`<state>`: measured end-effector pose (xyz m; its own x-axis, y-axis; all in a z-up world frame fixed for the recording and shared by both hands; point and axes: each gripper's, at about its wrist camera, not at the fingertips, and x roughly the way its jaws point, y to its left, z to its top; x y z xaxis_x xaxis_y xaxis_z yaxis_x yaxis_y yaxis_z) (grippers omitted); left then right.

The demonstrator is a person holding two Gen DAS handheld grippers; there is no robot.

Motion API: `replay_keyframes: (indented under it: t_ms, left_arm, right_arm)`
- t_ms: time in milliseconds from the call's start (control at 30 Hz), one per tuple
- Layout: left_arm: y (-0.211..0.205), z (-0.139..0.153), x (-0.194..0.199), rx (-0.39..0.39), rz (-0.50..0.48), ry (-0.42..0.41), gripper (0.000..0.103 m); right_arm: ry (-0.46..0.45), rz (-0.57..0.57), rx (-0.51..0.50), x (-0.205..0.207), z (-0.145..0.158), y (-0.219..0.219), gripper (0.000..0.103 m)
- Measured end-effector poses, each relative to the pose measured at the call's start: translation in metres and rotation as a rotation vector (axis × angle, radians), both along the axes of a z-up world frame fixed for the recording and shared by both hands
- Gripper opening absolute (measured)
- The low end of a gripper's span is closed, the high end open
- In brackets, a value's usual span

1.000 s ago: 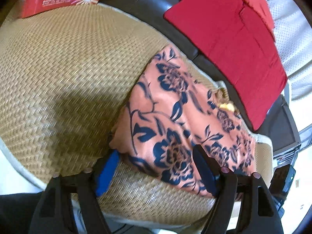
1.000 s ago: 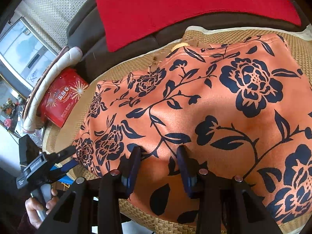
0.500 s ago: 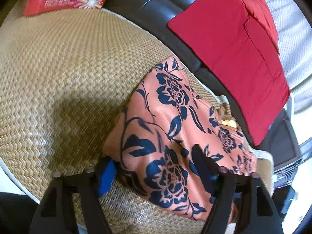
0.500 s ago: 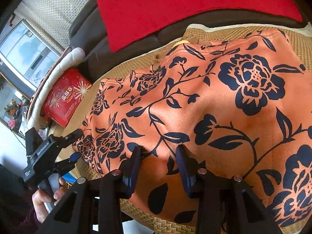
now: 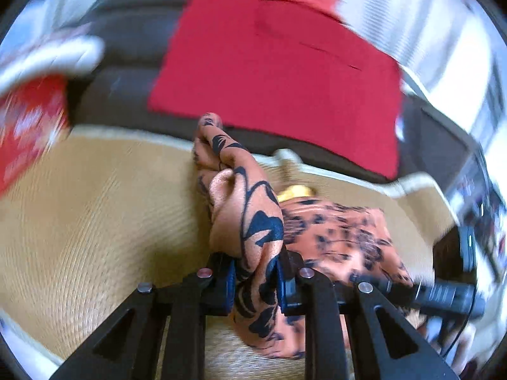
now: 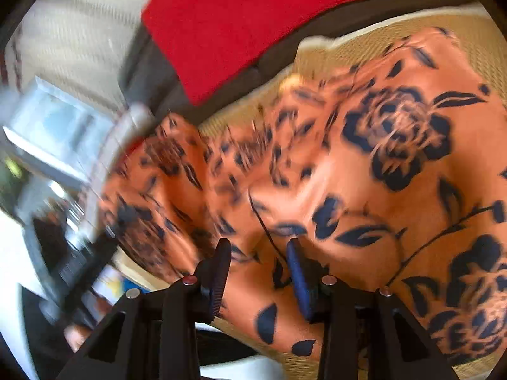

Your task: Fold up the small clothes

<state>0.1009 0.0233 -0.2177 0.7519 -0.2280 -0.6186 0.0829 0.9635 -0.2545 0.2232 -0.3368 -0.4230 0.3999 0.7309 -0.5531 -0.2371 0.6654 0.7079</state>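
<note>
Left tongs (image 5: 255, 280): closed on bunched edge of garment (image 5: 250, 221); cloth rises in soft ridge ahead of tips.

Right tongs (image 6: 258, 274): jaws apart, straddling cloth fold near hem; no firm pinch evident.

Garment (image 6: 364, 190): orange, dark floral print, spread on woven mat (image 5: 95, 205) ahead and right of right tongs.

Handling judgement: light, limp, smooth-faced, likely slippery; creases readily. Best hold: hem corners, both layers.

Beyond mat: red cloth (image 5: 279, 60) on dark sofa. Frames blurred.

Woven straw mat (image 5: 95, 221) over dark sofa (image 5: 126, 101); red cloth (image 5: 279, 72) on backrest.
</note>
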Motion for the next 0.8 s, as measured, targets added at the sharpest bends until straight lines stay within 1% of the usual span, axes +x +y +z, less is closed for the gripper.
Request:
replay_keyframes:
  t_ms: [67,100,133,167,233,267,300,333,367,400,433,467,500,533,567,600,667,767,800]
  left_arm:
    - [-0.037,0.011,0.003,0.058,-0.089,-0.021,0.02]
    - [-0.056,0.014,0.005,0.079,-0.133,-0.027,0.02]
    - [-0.073,0.016,0.007,0.094,-0.172,-0.029,0.02]
    - [-0.098,0.015,0.009,0.115,-0.229,-0.028,0.02]
    - [-0.137,0.007,0.014,0.156,-0.319,-0.014,0.021]
    - [-0.155,-0.001,0.017,0.188,-0.361,0.011,0.022]
    - [-0.166,-0.009,0.02,0.201,-0.376,0.037,0.024]
    - [-0.168,-0.015,0.022,0.189,-0.386,0.065,0.025]
    - [-0.162,-0.021,0.021,0.148,-0.396,0.094,0.031]
    - [-0.153,-0.023,0.019,0.103,-0.409,0.104,0.036]
    - [-0.143,-0.025,0.015,0.076,-0.418,0.106,0.038]
    - [-0.129,-0.025,0.011,0.06,-0.42,0.103,0.042]
    - [-0.118,-0.023,0.007,0.048,-0.418,0.097,0.049]
    - [-0.111,-0.022,0.005,0.038,-0.412,0.09,0.054]
    - [-0.102,-0.022,0.003,0.028,-0.398,0.083,0.061]
    - [-0.088,-0.022,-0.002,0.017,-0.376,0.079,0.063]
    - [-0.072,-0.028,-0.004,0.01,-0.346,0.101,0.064]
    - [-0.06,-0.045,0.0,0.06,-0.303,0.19,0.064]
    - [-0.06,-0.051,0.002,0.066,-0.3,0.205,0.064]
  right_arm:
    - [-0.022,-0.049,0.125,0.001,0.009,-0.026,0.043]
    - [-0.031,-0.071,0.197,0.001,0.013,-0.041,0.045]
    - [-0.032,-0.088,0.256,0.001,0.015,-0.055,0.05]
    - [-0.03,-0.099,0.286,0.001,0.016,-0.062,0.053]
    - [-0.017,-0.134,0.361,0.002,0.014,-0.083,0.062]
    - [-0.008,-0.149,0.383,0.003,0.012,-0.09,0.063]
    - [0.015,-0.174,0.41,0.006,0.007,-0.099,0.065]
    - [0.037,-0.192,0.421,0.008,0.003,-0.105,0.069]
    - [0.054,-0.205,0.423,0.011,0.0,-0.109,0.071]
    - [0.074,-0.22,0.425,0.014,-0.004,-0.112,0.071]
    - [0.089,-0.223,0.42,0.018,-0.007,-0.112,0.072]
    - [0.103,-0.221,0.405,0.021,-0.009,-0.11,0.073]
    - [0.113,-0.216,0.391,0.024,-0.01,-0.106,0.074]
    - [0.122,-0.207,0.376,0.028,-0.011,-0.106,0.074]
    - [0.131,-0.203,0.357,0.03,-0.013,-0.102,0.074]
    - [0.139,-0.201,0.332,0.033,-0.014,-0.096,0.074]
    - [0.146,-0.186,0.316,0.04,-0.012,-0.085,0.074]
    - [0.139,-0.17,0.3,0.044,-0.007,-0.065,0.075]
    - [0.135,-0.172,0.284,0.046,-0.006,-0.059,0.074]
